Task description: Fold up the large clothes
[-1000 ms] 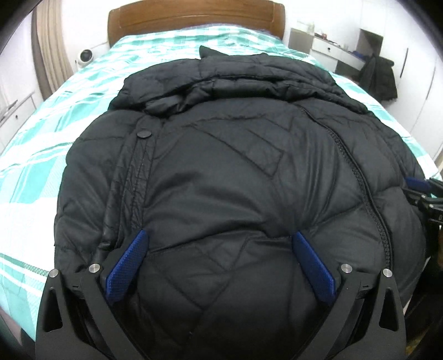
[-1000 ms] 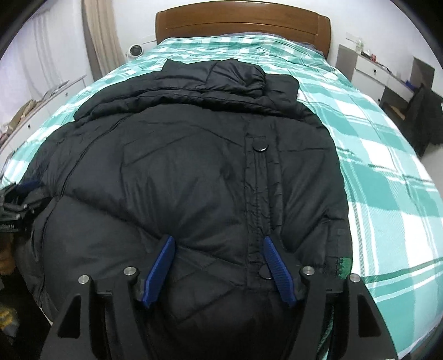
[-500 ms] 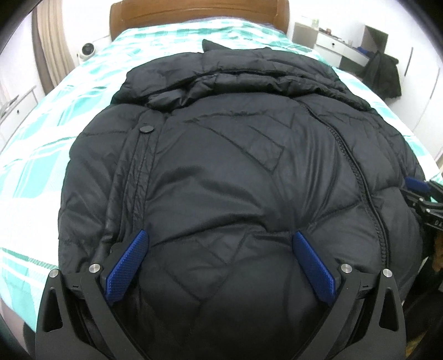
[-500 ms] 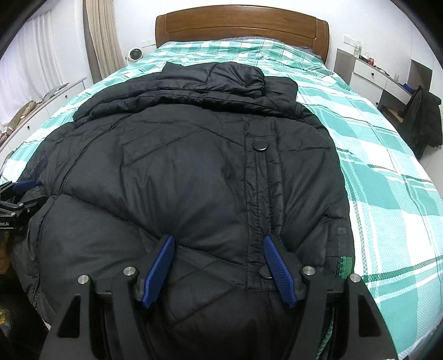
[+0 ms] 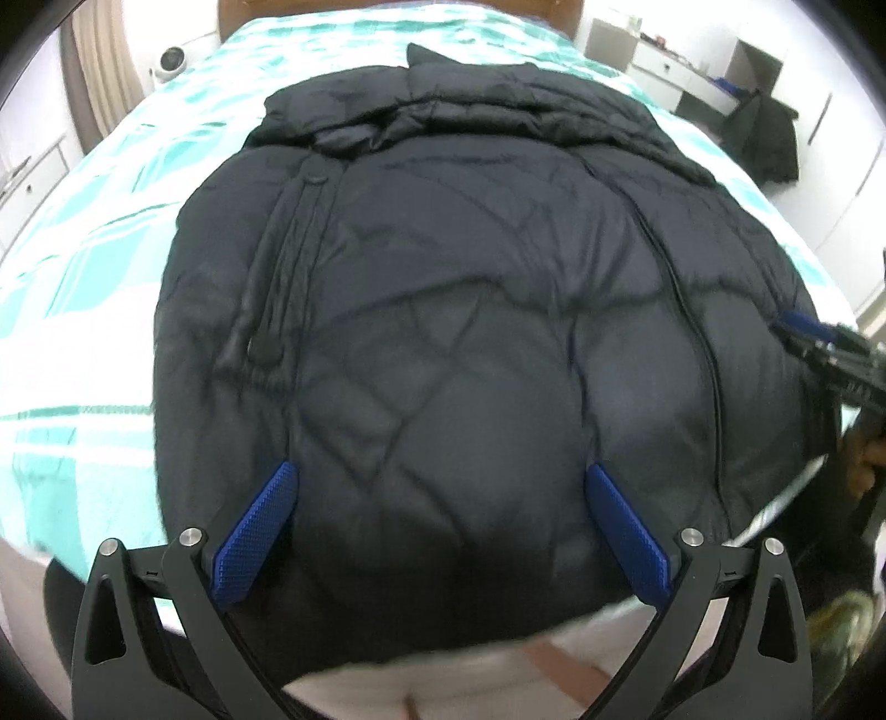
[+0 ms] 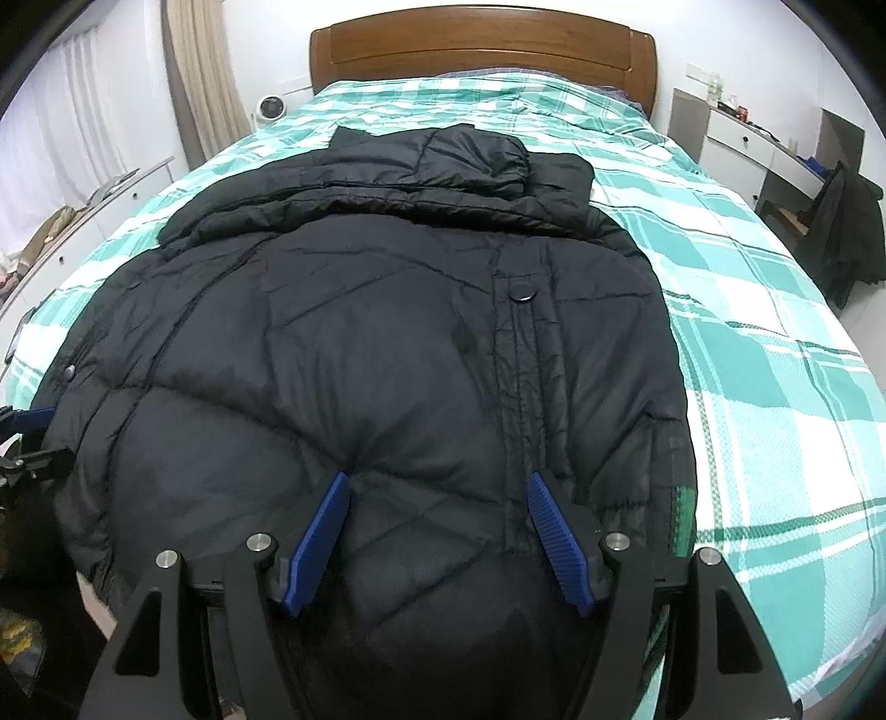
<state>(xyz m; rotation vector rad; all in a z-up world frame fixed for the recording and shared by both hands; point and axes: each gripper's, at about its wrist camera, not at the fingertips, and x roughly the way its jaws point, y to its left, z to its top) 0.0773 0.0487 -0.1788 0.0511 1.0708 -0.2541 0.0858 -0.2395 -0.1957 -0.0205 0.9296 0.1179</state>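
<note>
A large black quilted puffer jacket (image 5: 470,288) lies spread on the bed, hood toward the headboard; it also fills the right wrist view (image 6: 387,343). My left gripper (image 5: 440,487) is open, its blue pads wide apart over the jacket's bottom hem, which is raised off the bed edge. My right gripper (image 6: 437,495) is open less wide, with a bulge of the hem between its pads near the snap placket (image 6: 520,387). Each gripper shows at the edge of the other's view, the right one in the left wrist view (image 5: 819,343).
The bed has a green and white plaid cover (image 6: 775,360) and a wooden headboard (image 6: 482,50). A white dresser (image 6: 742,144) and a dark garment on a chair (image 6: 847,227) stand at the right. A curtain (image 6: 205,83) and low cabinets are at the left.
The left gripper has lifted and pulled back: the jacket's hem has risen off the bed edge, showing white mattress side beneath. The right gripper has risen slightly. Both stay equally open.
</note>
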